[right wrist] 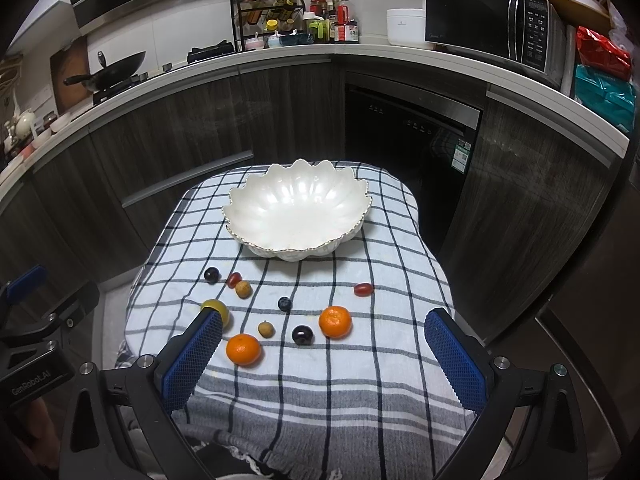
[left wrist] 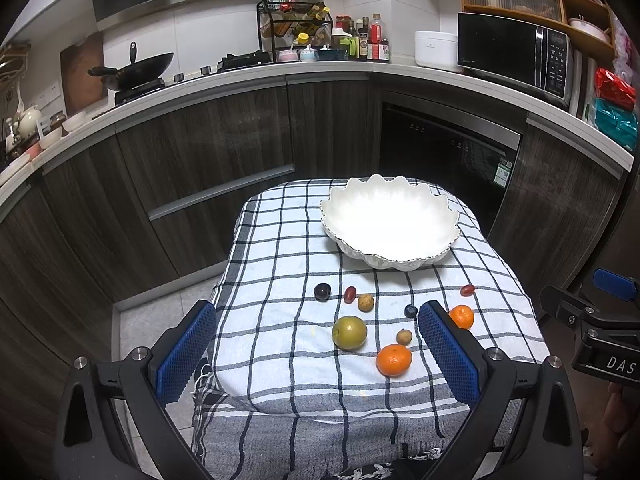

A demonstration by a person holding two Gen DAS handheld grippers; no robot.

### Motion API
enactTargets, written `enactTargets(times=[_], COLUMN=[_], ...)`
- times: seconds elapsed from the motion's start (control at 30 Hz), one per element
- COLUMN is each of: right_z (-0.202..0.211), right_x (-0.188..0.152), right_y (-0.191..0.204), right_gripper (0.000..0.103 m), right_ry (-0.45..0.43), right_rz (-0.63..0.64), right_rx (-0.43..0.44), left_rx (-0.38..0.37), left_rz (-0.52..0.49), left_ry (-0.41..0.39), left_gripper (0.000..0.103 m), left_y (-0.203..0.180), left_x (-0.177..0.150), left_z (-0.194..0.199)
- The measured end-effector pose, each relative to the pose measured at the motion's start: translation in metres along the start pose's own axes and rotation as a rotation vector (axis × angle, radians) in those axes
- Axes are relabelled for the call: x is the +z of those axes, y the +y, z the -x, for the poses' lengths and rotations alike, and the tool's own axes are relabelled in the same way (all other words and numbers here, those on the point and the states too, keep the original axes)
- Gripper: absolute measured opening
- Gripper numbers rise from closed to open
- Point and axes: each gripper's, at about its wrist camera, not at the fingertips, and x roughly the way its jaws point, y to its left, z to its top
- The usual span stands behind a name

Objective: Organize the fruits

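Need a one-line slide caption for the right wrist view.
Open right hand-held gripper hovers over a blue-checked tablecloth scattered with two orange tangerines and small fruits, before an empty white scalloped bowl.

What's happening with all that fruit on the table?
A person holds two grippers, the left gripper and the right gripper, both open and holding nothing. Two oranges, grapes, a green fruit and other small fruits lie on the checked cloth. The white bowl has no fruit in it.

Checked cloth [right wrist: 360, 364] covers the table — bowl [right wrist: 296, 216], fruits [right wrist: 335, 322] atop.
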Motion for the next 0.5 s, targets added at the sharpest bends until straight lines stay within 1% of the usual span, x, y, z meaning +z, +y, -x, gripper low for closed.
enactTargets(times=[0.5], right_z=[-0.0027], right_x=[-0.0017], right_y=[-0.0011], right_gripper=[0.102], right_ry=[0.0], right_rz=[-0.001], right_rx=[0.001], left_rx=[0.001], left_rz=[0.0], left_ry=[-0.003], left_gripper=[0.103], left_y=[0.0013], left_x=[-0.0007], left_z=[0.0004])
